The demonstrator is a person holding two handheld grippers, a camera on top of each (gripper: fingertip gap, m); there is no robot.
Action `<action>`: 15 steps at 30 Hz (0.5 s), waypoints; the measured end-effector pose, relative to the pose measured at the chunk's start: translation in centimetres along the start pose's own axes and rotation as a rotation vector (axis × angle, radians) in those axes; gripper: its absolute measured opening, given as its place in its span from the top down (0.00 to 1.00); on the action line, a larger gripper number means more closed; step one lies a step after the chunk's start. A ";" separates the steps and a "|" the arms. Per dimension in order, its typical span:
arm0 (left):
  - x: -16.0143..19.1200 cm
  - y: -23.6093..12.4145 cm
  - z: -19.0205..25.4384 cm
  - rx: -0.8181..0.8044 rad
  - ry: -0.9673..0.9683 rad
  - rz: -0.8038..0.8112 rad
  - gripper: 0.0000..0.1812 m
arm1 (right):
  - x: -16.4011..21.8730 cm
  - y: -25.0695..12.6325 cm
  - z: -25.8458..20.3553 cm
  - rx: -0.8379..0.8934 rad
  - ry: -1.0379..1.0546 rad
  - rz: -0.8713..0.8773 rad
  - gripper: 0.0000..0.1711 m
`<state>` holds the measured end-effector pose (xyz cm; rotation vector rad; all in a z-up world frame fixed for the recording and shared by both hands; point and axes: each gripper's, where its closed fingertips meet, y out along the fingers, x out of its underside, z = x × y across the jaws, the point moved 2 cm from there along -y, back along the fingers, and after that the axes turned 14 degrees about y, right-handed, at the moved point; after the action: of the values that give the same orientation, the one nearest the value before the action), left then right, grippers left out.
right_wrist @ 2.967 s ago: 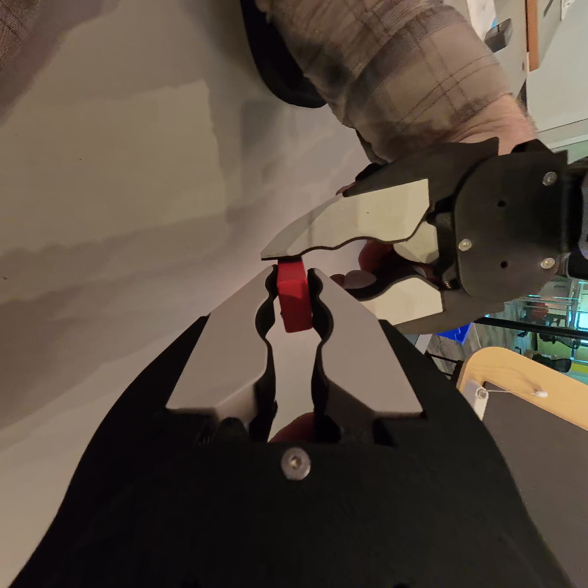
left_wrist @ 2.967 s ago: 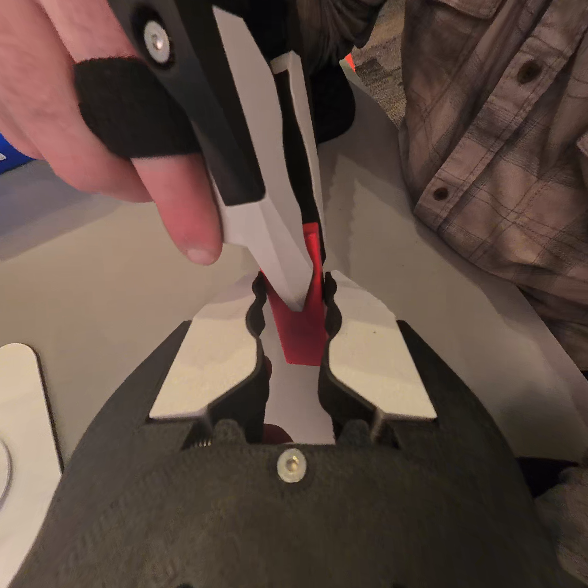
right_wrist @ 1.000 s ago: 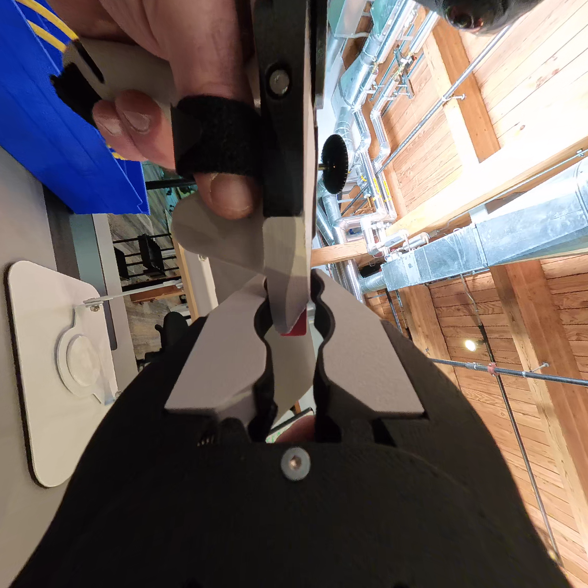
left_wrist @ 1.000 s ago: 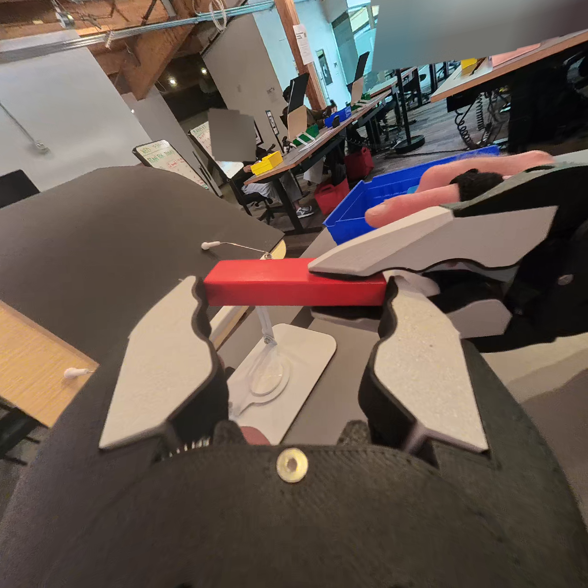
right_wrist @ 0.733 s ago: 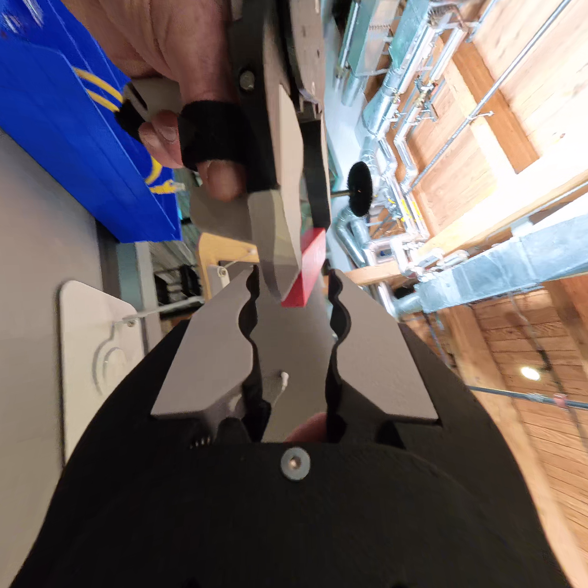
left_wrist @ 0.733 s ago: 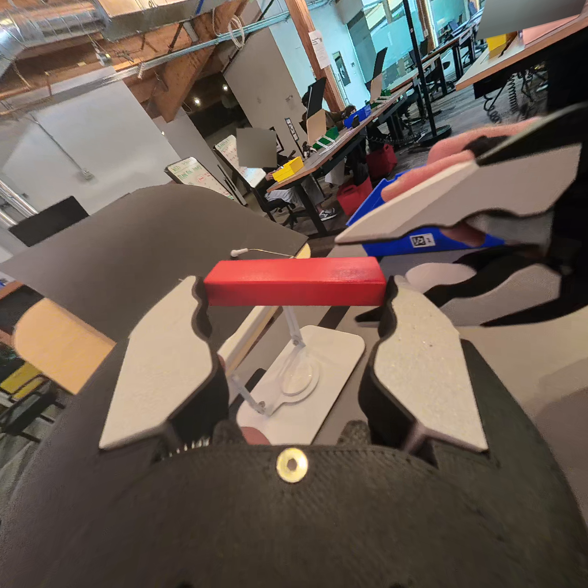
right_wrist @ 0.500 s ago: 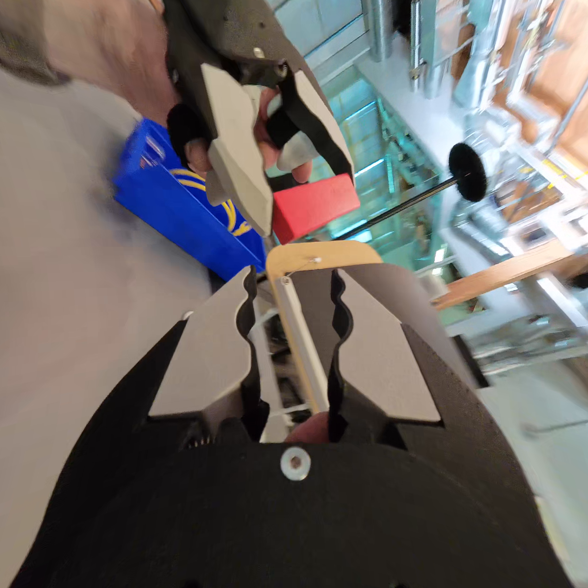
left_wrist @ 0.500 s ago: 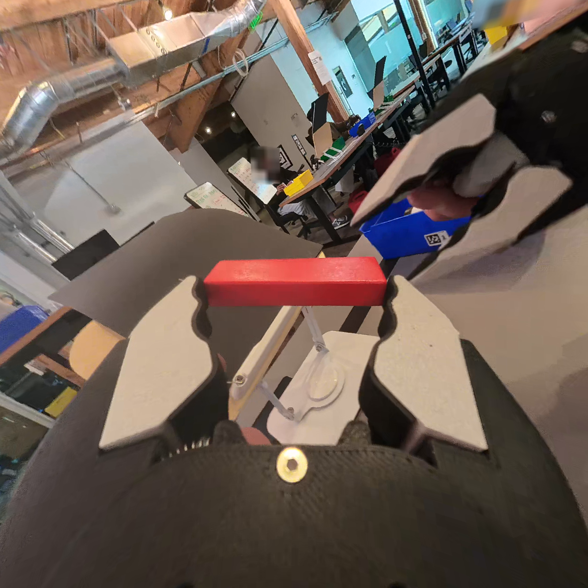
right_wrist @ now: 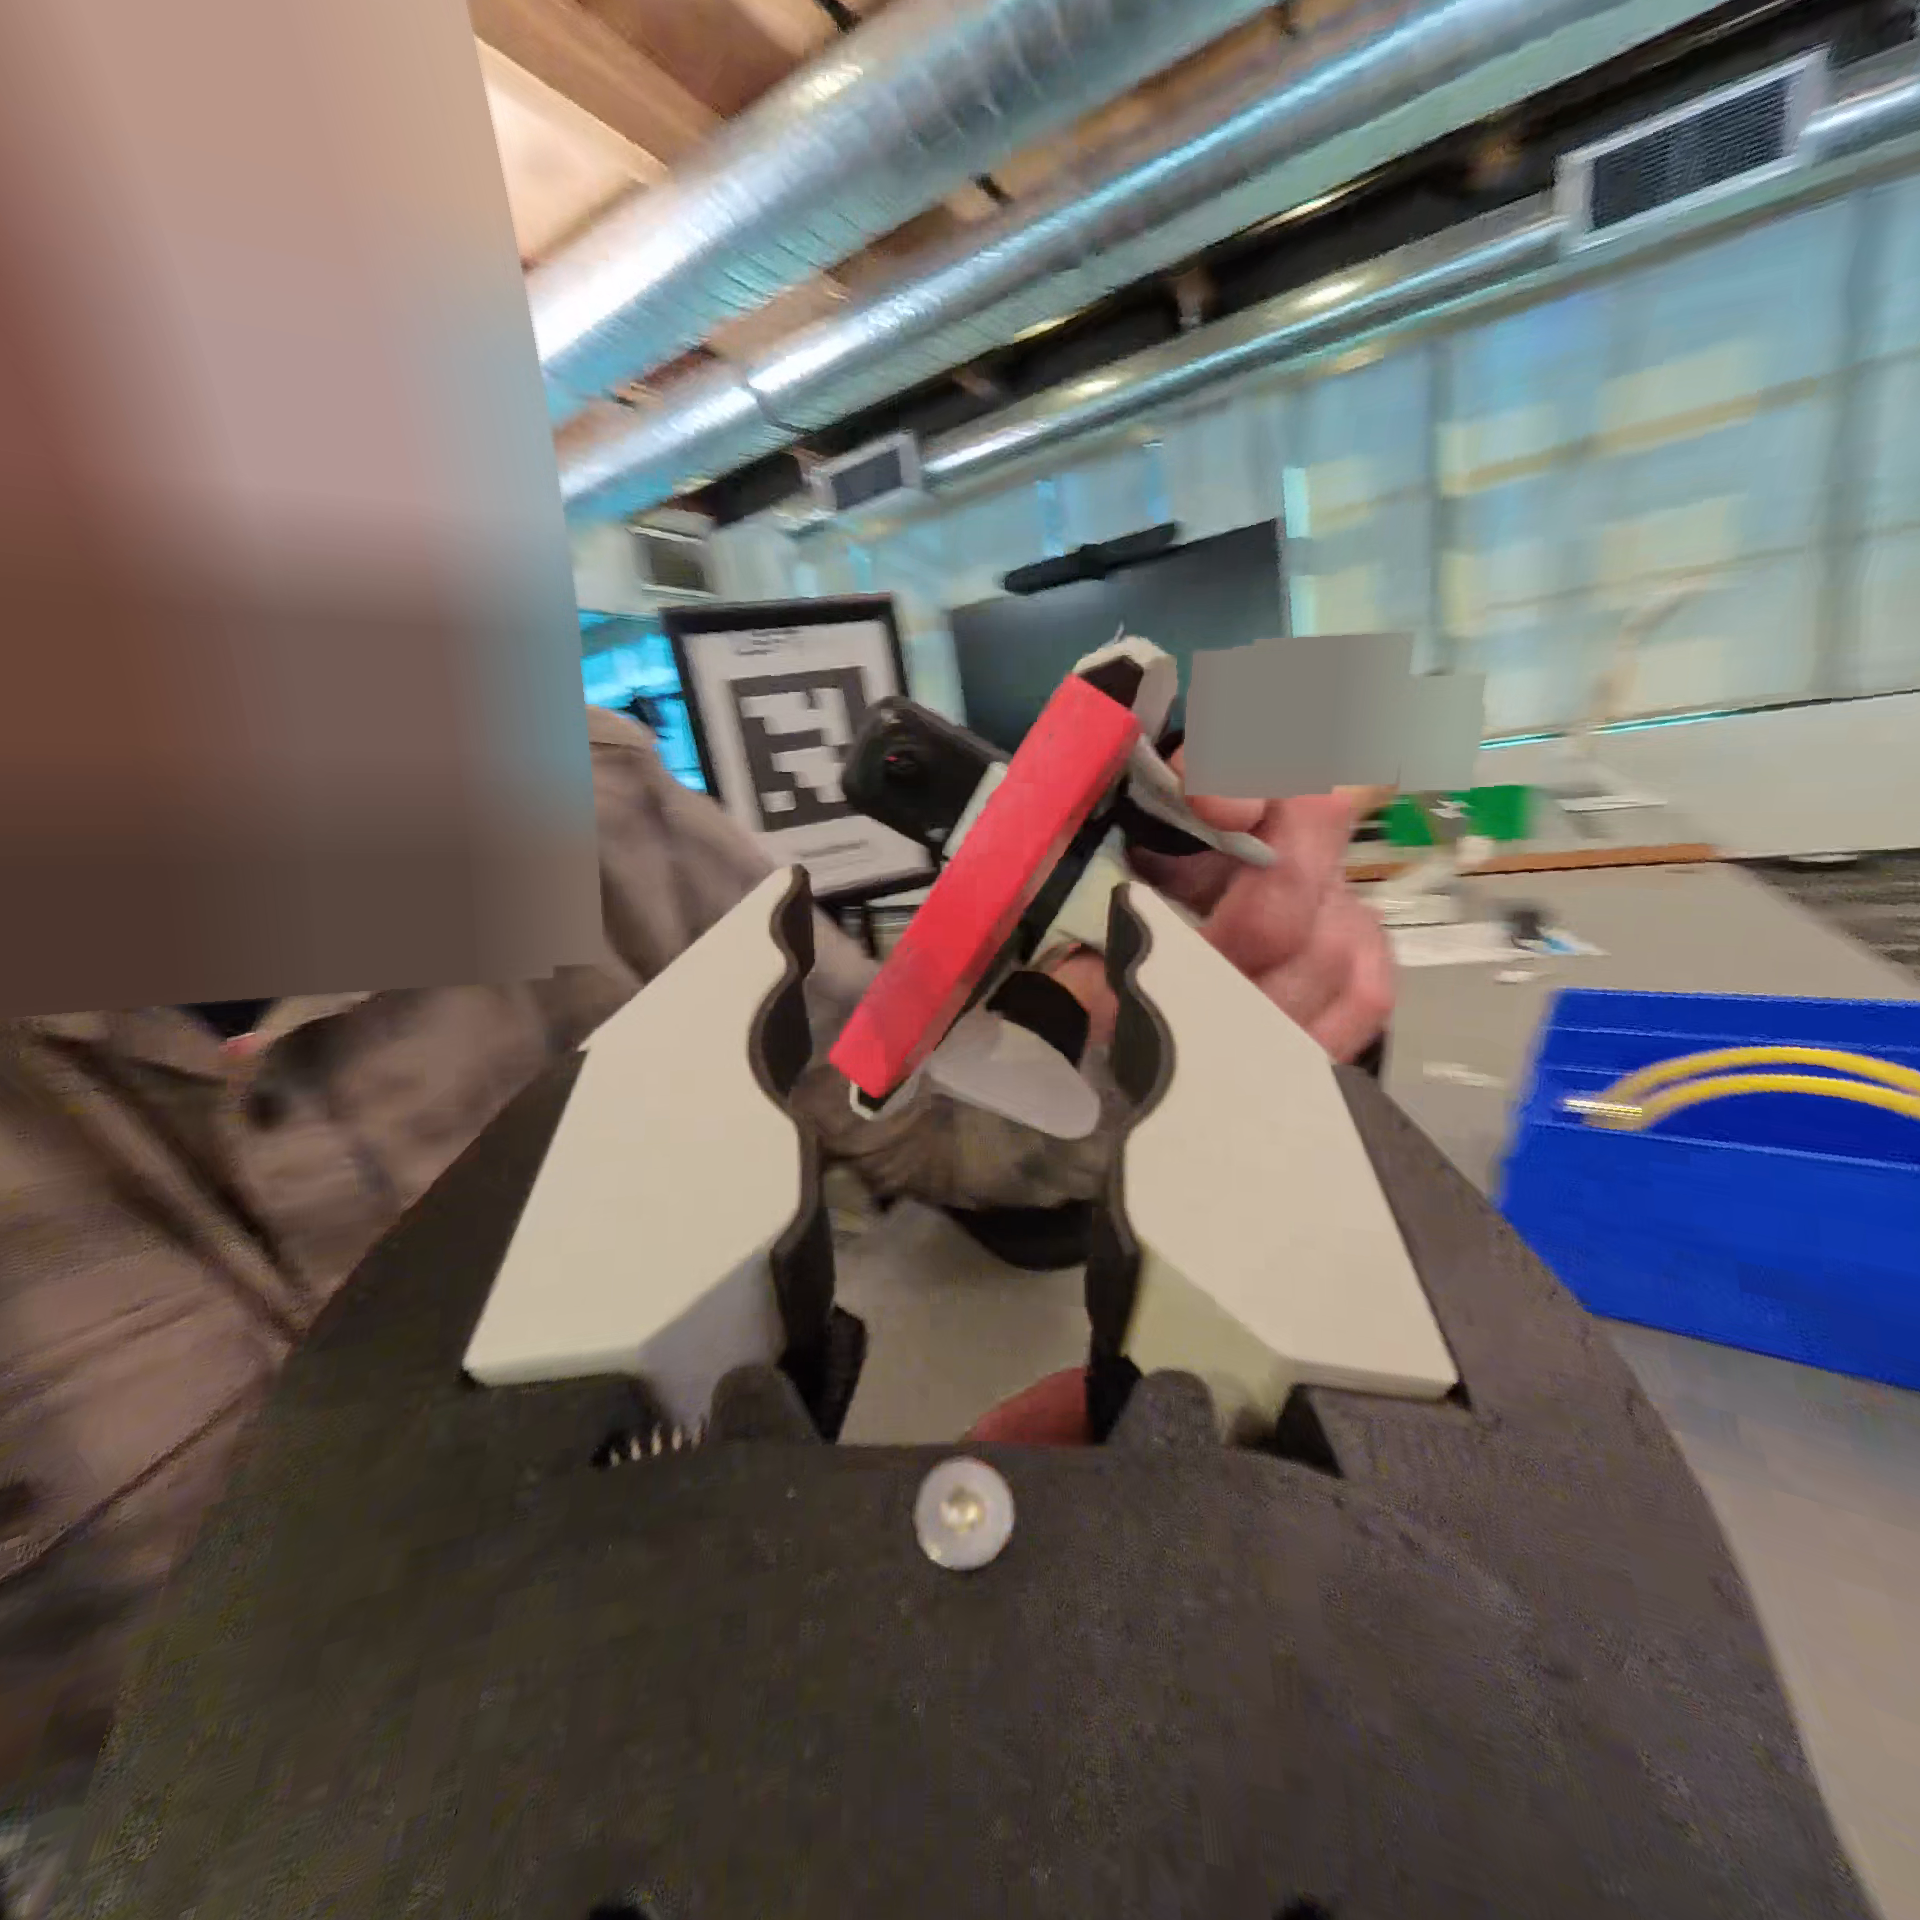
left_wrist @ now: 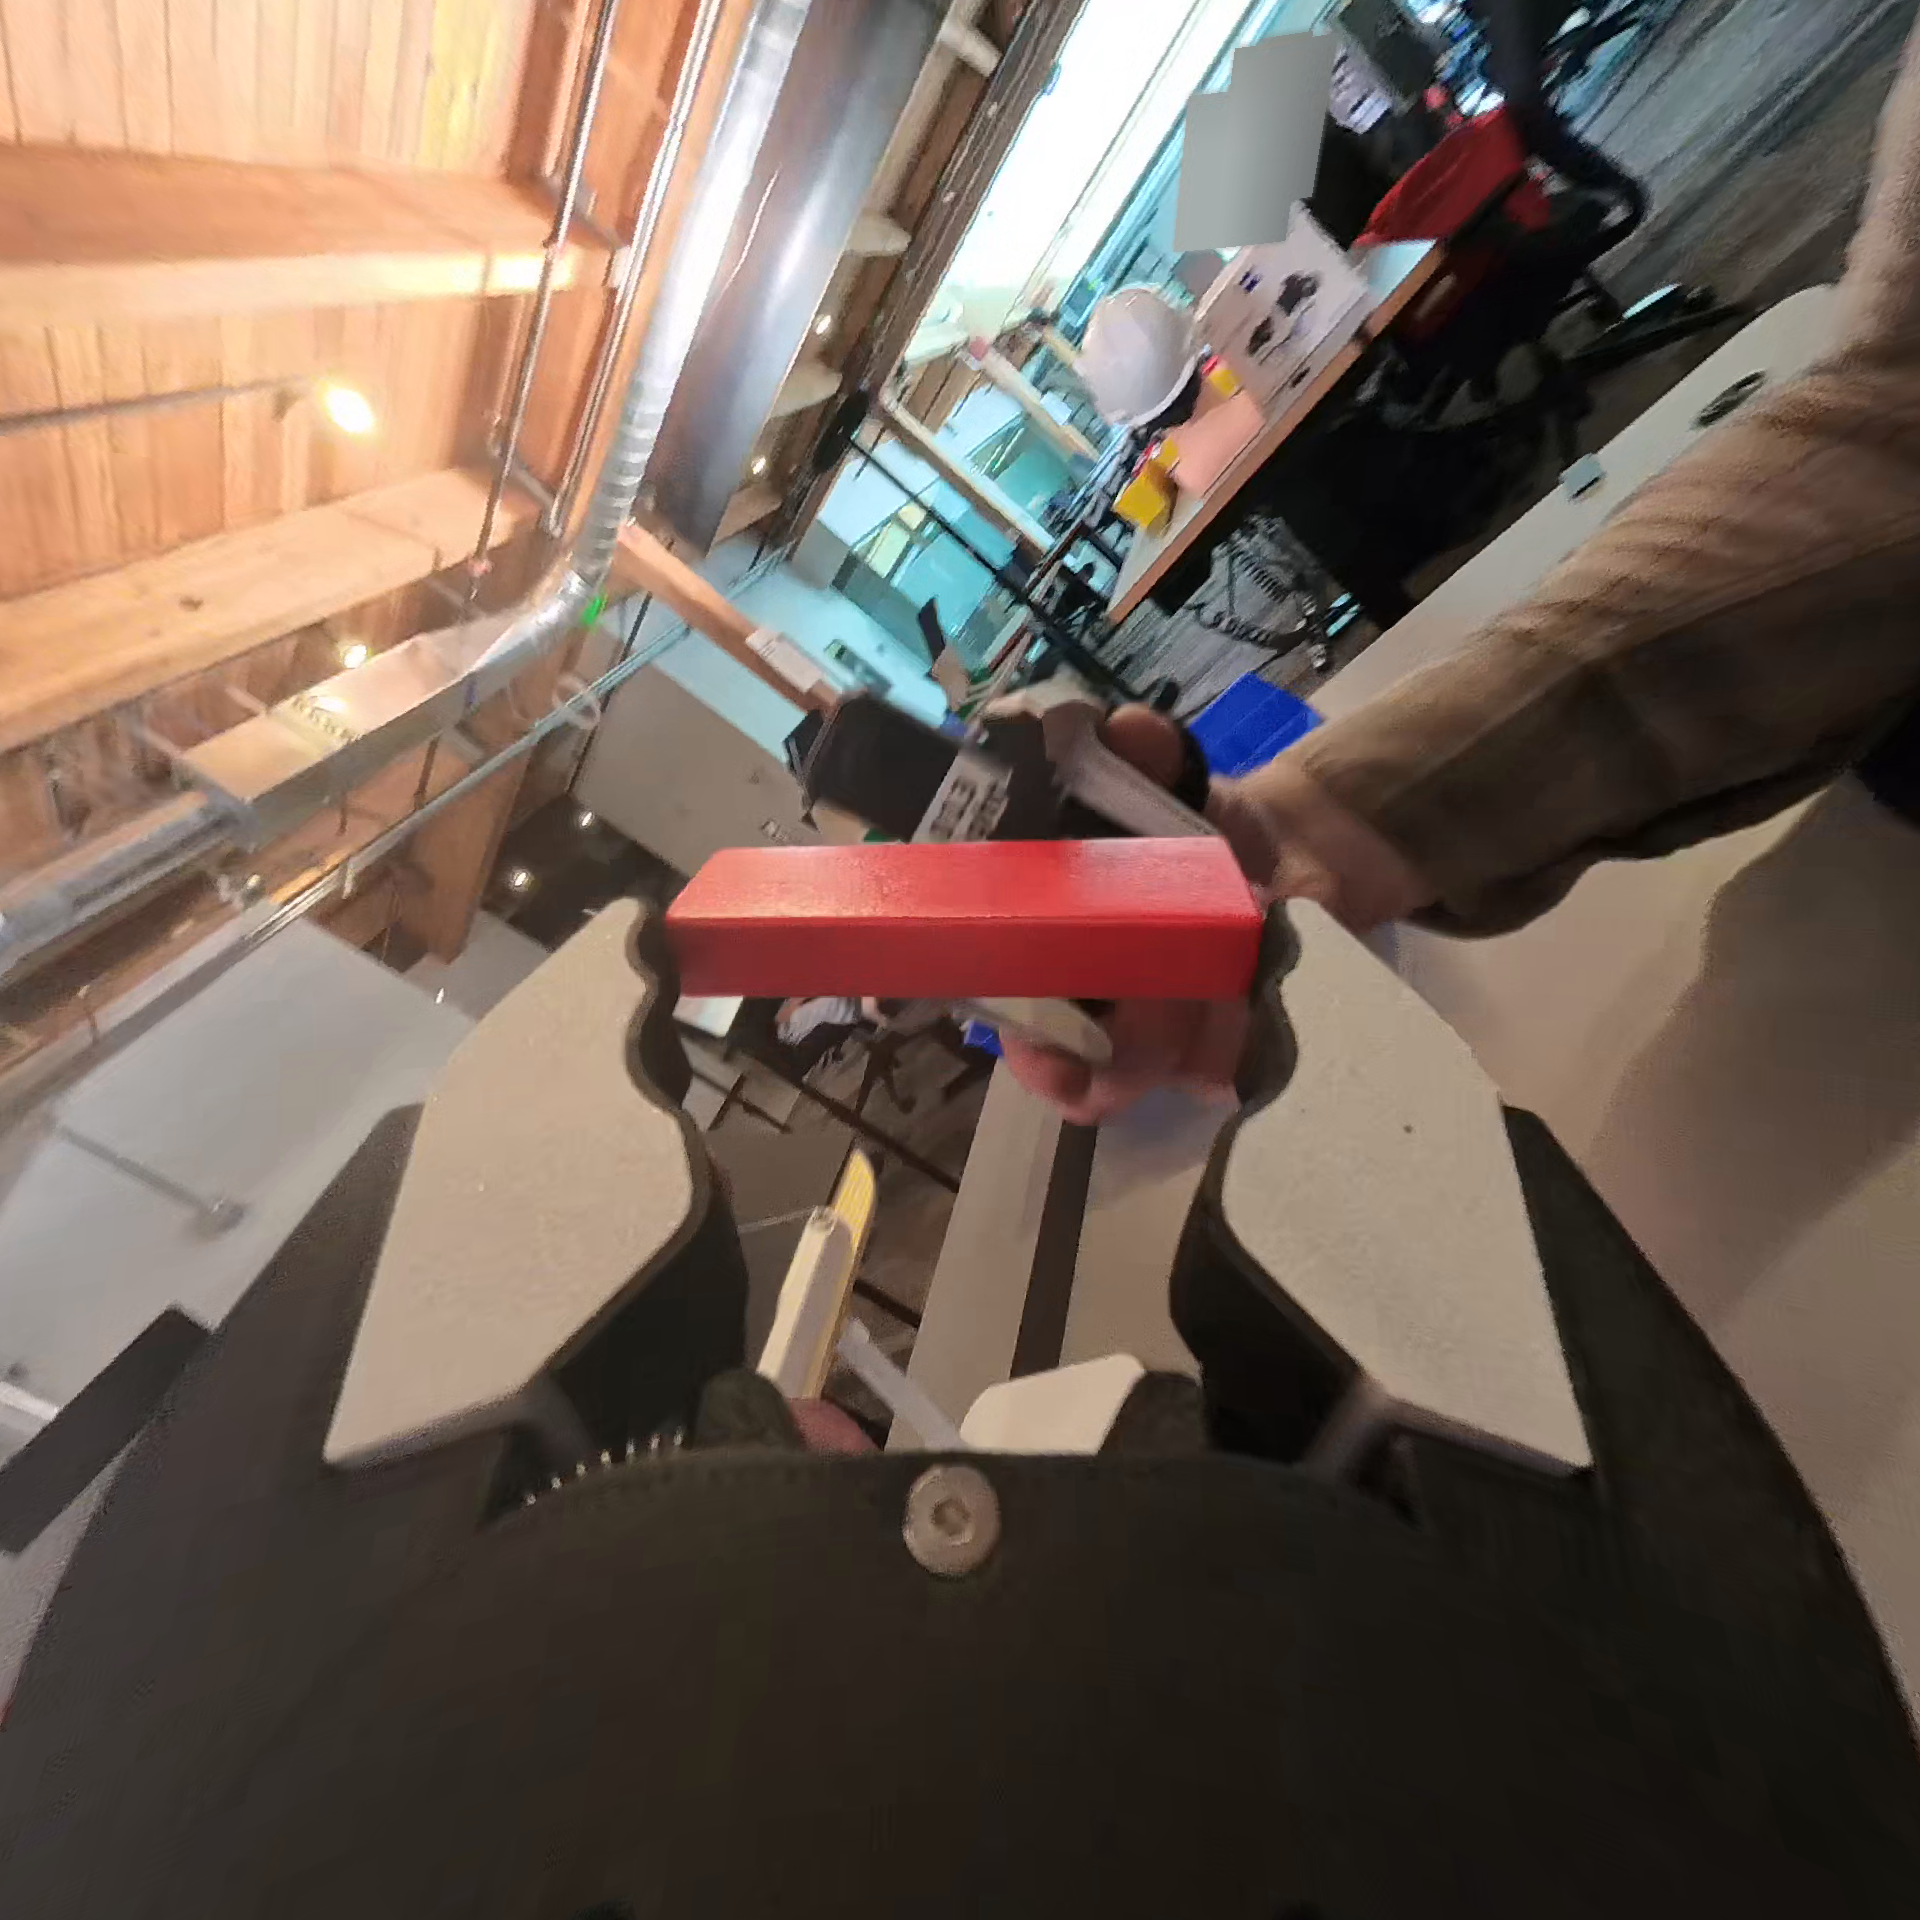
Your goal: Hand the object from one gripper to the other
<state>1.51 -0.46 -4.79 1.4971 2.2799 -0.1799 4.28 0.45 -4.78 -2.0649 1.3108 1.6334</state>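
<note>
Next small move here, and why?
Probably draw the right gripper farther back. Its jaws are open and empty, while the left gripper alone clamps the red block lengthwise between its fingertips; the handover looks done.

Block (left_wrist: 961, 920) held crosswise between the fingertips of the left gripper (left_wrist: 961, 966), one end against each finger, clear of the worktop (left_wrist: 1766, 1091). Right gripper (left_wrist: 966, 774) seen beyond the block in the left wrist view, well apart from it, with a hand (left_wrist: 1299, 862) and sleeve (left_wrist: 1621, 707) extending to the right. In the right wrist view, right gripper (right_wrist: 956, 987) spread with nothing between its fingers; block (right_wrist: 987, 894) tilted ahead of it, carried by the left gripper (right_wrist: 1039, 904) behind. Bin (right_wrist: 1714, 1174) on the worktop at right, cables (right_wrist: 1766, 1075) lying in it. Marker board (right_wrist: 795, 743) standing behind, left of the block.
</note>
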 end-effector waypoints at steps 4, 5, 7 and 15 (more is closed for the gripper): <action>-2.6 1.1 2.4 0.075 0.080 0.055 0.43 | 3.5 1.0 -1.8 -0.241 0.135 -0.107 0.66; -3.2 1.3 3.0 0.092 0.098 0.065 0.43 | 3.9 1.1 -2.5 -0.302 0.151 -0.114 0.68; -3.9 1.8 4.1 0.128 0.113 0.079 0.43 | 4.4 1.4 -3.8 -0.400 0.163 -0.118 0.73; -5.4 2.4 6.1 0.183 0.088 0.146 0.42 | 5.8 2.0 -6.6 -0.584 0.191 -0.175 0.84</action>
<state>7.09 -5.99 -7.91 1.7903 2.2619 -0.2924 7.29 -7.79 -6.61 -2.6262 0.7110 1.9394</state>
